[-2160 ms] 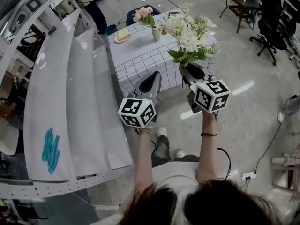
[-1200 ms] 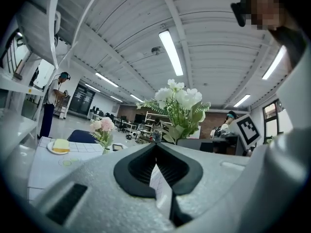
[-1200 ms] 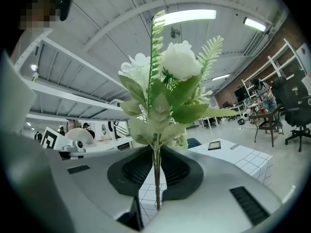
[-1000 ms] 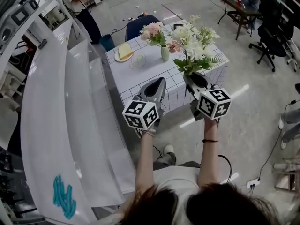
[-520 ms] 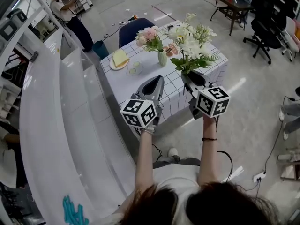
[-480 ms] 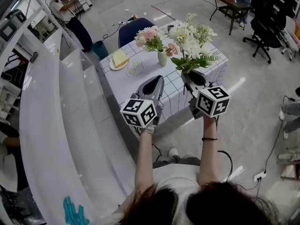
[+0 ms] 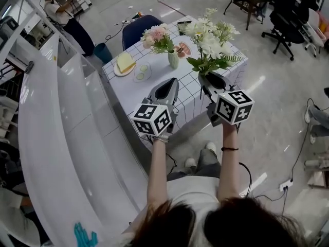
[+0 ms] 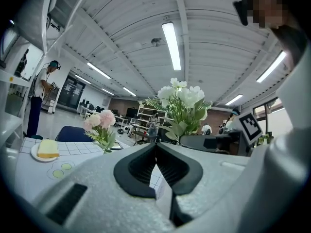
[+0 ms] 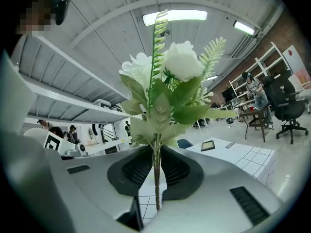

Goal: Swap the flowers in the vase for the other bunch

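The right tongs (image 9: 156,171) clamp the stems of the white bunch (image 9: 167,81), holding it upright. The left tongs (image 8: 155,160) are closed and empty. The vase (image 7: 174,60) of pink flowers (image 7: 154,35) stands mid-worktop (image 7: 134,90).

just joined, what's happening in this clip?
A person with a gripper in each hand stands before the checked table. The right gripper is shut on the stems of the white bunch, held upright. The left gripper is shut and empty. The pink flowers are in the vase on the table, so the swap is not yet done.
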